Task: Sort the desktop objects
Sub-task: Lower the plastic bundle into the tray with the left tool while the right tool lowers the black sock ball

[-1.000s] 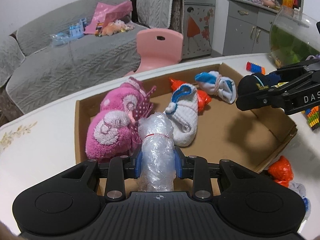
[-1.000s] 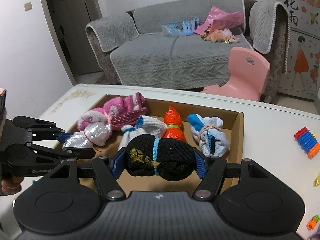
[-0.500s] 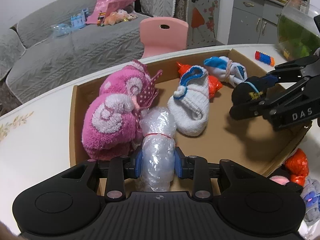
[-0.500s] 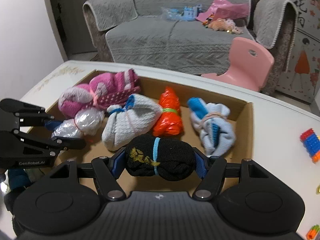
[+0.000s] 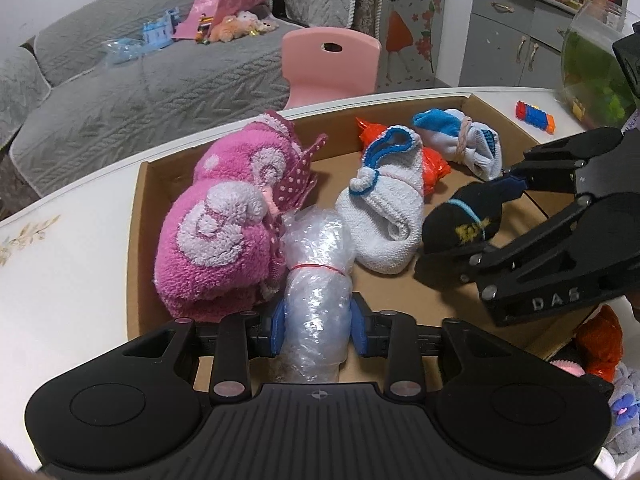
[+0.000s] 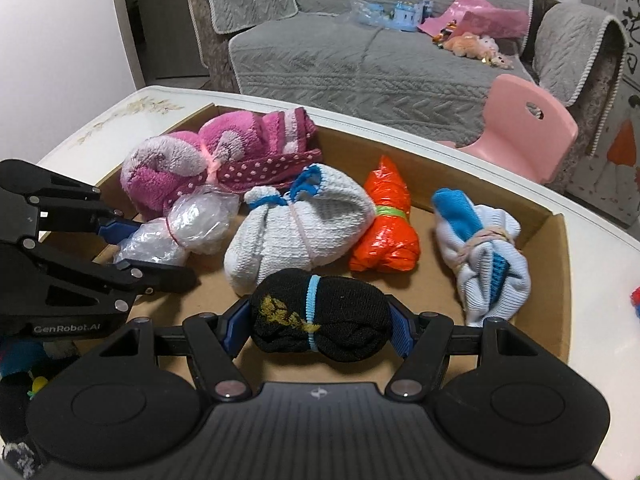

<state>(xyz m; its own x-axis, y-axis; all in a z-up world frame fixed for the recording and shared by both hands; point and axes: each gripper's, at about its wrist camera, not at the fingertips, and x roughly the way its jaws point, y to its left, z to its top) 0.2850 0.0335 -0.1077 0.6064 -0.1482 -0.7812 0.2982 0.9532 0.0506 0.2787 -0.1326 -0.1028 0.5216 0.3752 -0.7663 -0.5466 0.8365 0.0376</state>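
Left gripper (image 5: 318, 314): clamped across the lower half of a clear bubble-wrap bundle (image 5: 316, 264) tied with a red band; blue pads press both sides, so the soft roll bulges above and below the grip.
Bundle position: low over the near-left part of the cardboard box (image 5: 136, 240), tip against the pink fleece sock bundle (image 5: 224, 232); whether it rests on the box floor I cannot tell.
Right gripper (image 6: 318, 322): closed end-to-end on a black sock roll (image 6: 320, 314) bound with a light-blue band; held by its ends, probably so the roll goes down lengthwise.
Black roll position: over the near-centre of the box, just in front of the white sock bundle (image 6: 296, 228).
Already in box: pink fleece bundle at left, white bundle with blue cuff, orange plastic bundle (image 6: 384, 224) with green band, white-and-blue sock bundle (image 6: 480, 248) at right; they lie side by side in a back row.
Reading: both items appear brought in to start a front row; free cardboard floor shows between the two grippers.
Step in hand: lowering for release, by my judgement.
Left outside: orange bundle (image 5: 600, 340) and other soft items on the tabletop (image 5: 60, 280) by the box's near corner; colourful toy blocks (image 5: 534, 117) farther off.
Risk: the two grippers stand close; opening wide could nudge the white bundle.
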